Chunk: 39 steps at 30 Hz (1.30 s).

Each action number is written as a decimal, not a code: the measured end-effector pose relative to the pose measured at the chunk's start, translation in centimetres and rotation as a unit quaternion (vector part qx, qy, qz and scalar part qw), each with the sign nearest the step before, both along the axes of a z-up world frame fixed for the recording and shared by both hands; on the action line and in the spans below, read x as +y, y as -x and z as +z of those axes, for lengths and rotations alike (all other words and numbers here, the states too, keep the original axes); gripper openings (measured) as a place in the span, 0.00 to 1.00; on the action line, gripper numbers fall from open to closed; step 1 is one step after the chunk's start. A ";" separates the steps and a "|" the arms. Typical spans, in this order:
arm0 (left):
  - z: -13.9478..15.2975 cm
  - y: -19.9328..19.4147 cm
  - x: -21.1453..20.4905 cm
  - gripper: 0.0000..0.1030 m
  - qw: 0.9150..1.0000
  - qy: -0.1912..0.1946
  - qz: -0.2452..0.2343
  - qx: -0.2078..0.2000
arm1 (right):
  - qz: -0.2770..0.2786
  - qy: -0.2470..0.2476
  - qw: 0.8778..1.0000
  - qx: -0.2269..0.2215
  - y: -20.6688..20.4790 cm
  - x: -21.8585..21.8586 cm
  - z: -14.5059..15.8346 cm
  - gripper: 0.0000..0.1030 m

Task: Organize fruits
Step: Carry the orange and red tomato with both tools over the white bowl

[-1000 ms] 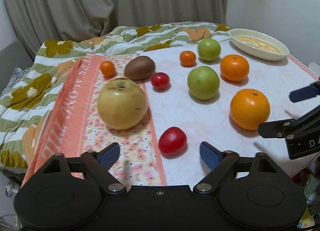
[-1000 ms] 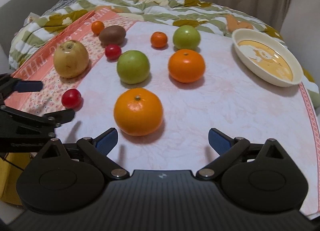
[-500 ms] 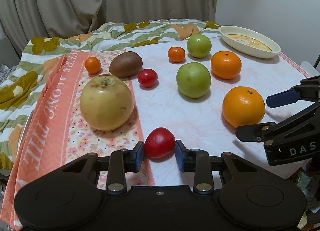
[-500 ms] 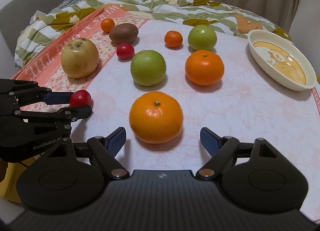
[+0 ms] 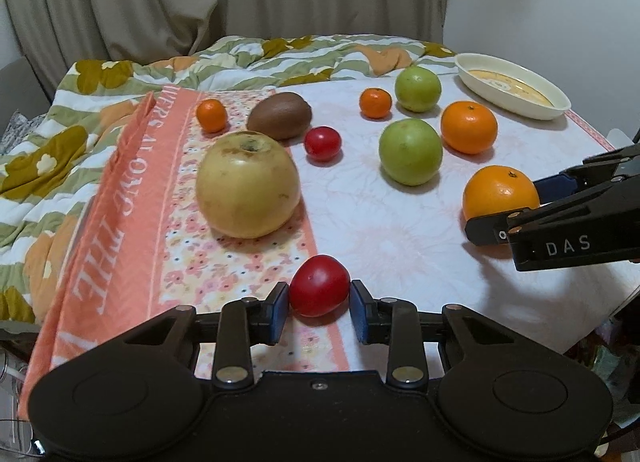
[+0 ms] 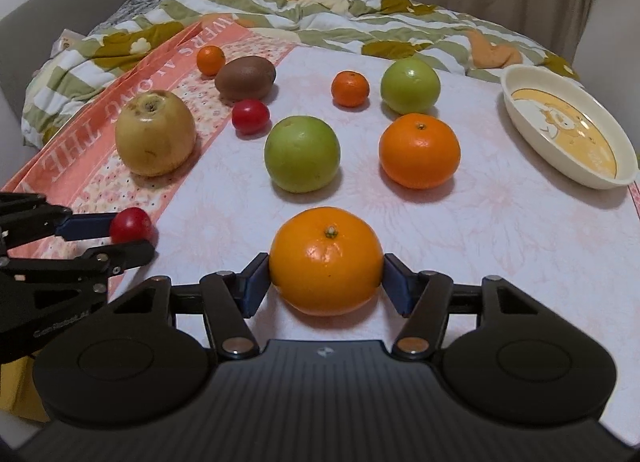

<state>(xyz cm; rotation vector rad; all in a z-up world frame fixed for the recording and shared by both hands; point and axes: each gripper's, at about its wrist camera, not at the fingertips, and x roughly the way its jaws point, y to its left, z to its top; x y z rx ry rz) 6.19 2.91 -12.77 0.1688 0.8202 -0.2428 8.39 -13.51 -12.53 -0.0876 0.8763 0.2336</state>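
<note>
Tablecloth (image 5: 400,230): pale floral cloth spread over the table, a folded striped quilt (image 5: 48,150) bunched behind it and a coral towel (image 5: 132,198) with white lettering along its left edge.
Oval dish (image 6: 568,130): cream, cartoon print inside, standing at the far right of the cloth, well apart from the fruit.
Yellow apple (image 5: 248,184): largest fruit, sitting on the towel's flowered panel.
Near orange (image 6: 326,260): between the blue pads of the right gripper (image 6: 326,282), whose jaws are closing; both pads appear to touch its sides, and it sits on the cloth.
Second orange (image 6: 419,150): farther back, right of centre, just in front of the far green apple (image 6: 410,85).
Near green apple (image 6: 302,153): mid-cloth, just beyond the near orange.
Kiwi (image 5: 279,115): brown, at the towel's inner edge behind the yellow apple.
Near tomato (image 5: 319,291): red, pinched between the pads of the left gripper (image 5: 319,304) at the seam of towel and cloth; whether it has left the surface cannot be told.
Far tomato (image 5: 322,143): on the cloth, just right of the kiwi.
Mandarins: one (image 5: 211,115) on the towel left of the kiwi, the other (image 5: 375,102) beside the far green apple.
</note>
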 end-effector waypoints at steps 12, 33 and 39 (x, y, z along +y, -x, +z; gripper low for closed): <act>6.0 0.7 0.5 0.35 0.999 0.012 0.020 -0.033 | -0.040 -0.010 0.999 -0.029 2.2 -2.0 5.7 0.73; 14.6 -4.4 -16.0 0.35 0.993 0.056 0.028 -0.099 | -0.056 -0.012 0.994 -0.093 -1.0 -20.9 14.5 0.73; 15.2 -8.8 -21.0 0.35 0.993 0.064 0.030 -0.099 | -0.054 -0.008 0.994 -0.099 -5.3 -26.3 14.8 0.73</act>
